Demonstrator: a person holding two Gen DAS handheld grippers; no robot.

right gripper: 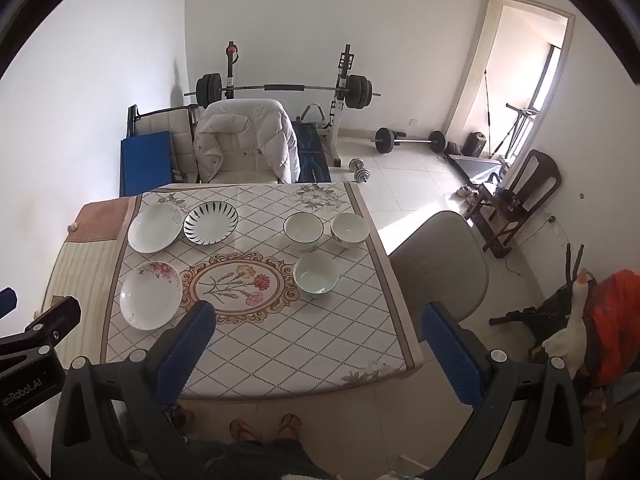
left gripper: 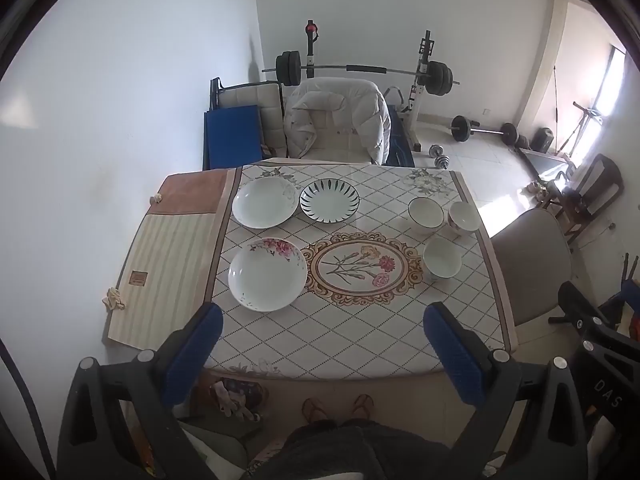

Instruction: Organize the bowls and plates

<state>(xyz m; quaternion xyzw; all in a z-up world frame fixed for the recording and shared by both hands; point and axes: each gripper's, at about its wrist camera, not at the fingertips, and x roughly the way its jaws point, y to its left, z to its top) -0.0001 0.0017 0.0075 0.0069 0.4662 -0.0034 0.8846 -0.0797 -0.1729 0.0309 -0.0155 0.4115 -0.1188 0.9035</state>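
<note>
**Three plates, three bowls, both grippers hanging back**

Both grippers sit above the near edge of the counter, and neither is touching anything. The left gripper has its blue ribbed pads spread wide and empty, same deal with the right gripper.

Everything's round, so no real long axis here, and all the dishes sit upright with their openings facing up. They look like glossy ceramic, on a cloth with a diamond grid and a flower medallion in the middle.

Closest to the left gripper, just ahead of its left finger, is the pink-flower plate. Ahead of the right gripper, well apart from it, is the near white bowl.

Farther back on the left are the plain white plate and the black-striped plate, just beside each other, maybe touching. Far right are the dark-rimmed bowl and the far-right bowl, close together.
</note>
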